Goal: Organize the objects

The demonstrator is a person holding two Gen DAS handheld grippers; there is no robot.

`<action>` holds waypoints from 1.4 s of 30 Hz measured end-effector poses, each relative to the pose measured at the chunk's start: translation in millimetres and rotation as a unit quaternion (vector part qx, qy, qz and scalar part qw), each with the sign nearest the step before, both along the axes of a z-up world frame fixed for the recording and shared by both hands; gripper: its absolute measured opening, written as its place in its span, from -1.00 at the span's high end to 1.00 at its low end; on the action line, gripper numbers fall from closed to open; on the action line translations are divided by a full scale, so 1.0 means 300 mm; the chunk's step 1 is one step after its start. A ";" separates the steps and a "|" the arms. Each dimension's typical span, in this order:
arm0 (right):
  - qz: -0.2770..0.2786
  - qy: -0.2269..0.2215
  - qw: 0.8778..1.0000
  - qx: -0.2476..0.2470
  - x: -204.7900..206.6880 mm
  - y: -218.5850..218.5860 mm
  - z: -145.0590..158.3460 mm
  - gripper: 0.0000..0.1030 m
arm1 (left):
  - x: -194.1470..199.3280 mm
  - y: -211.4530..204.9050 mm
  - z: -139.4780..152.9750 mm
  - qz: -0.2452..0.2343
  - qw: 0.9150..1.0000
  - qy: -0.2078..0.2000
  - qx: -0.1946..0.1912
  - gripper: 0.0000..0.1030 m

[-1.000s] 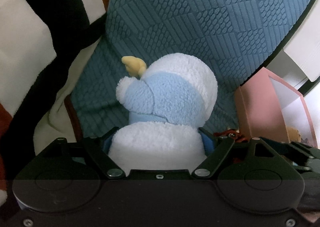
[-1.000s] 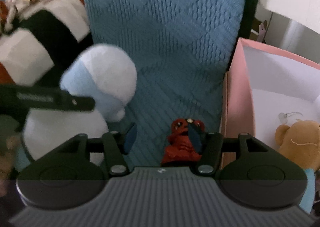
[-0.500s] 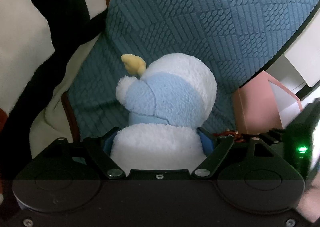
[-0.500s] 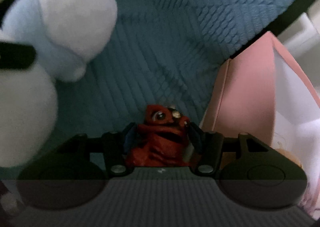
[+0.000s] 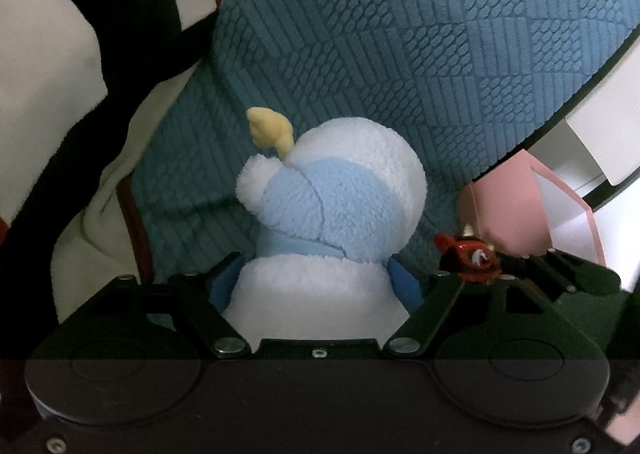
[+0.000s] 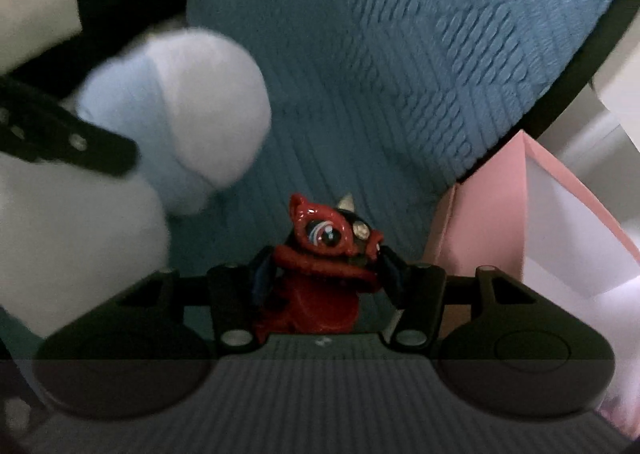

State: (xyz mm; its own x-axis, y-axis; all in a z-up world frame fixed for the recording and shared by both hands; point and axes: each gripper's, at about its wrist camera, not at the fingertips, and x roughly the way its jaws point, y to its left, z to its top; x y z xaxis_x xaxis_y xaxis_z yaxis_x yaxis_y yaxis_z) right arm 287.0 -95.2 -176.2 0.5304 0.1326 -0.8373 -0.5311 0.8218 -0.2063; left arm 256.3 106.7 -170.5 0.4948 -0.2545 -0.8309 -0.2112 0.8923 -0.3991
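Observation:
My left gripper (image 5: 316,286) is shut on a white and light-blue plush toy (image 5: 340,198) with a yellow tuft, held upright over the teal quilted cushion (image 5: 400,54). The plush also shows blurred at the left of the right wrist view (image 6: 172,126). My right gripper (image 6: 324,274) is shut on a small red figurine (image 6: 320,266) with big eyes and a horn. The figurine and right gripper show at the right of the left wrist view (image 5: 468,258), beside the plush.
A pink box (image 6: 500,222) with a white inside stands open at the right, next to the cushion; it also shows in the left wrist view (image 5: 516,210). A black, white and brown striped blanket (image 5: 80,54) lies at the left.
My right gripper has closed around the red figurine and lifted it, tilting and moving up beside the plush. My left gripper keeps its hold on the plush and has barely moved.

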 end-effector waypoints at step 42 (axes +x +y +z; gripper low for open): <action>-0.052 -0.010 0.995 0.083 -0.079 -0.012 -0.108 -0.18 | 0.026 -0.076 -0.118 -0.009 0.998 0.063 0.022 -0.85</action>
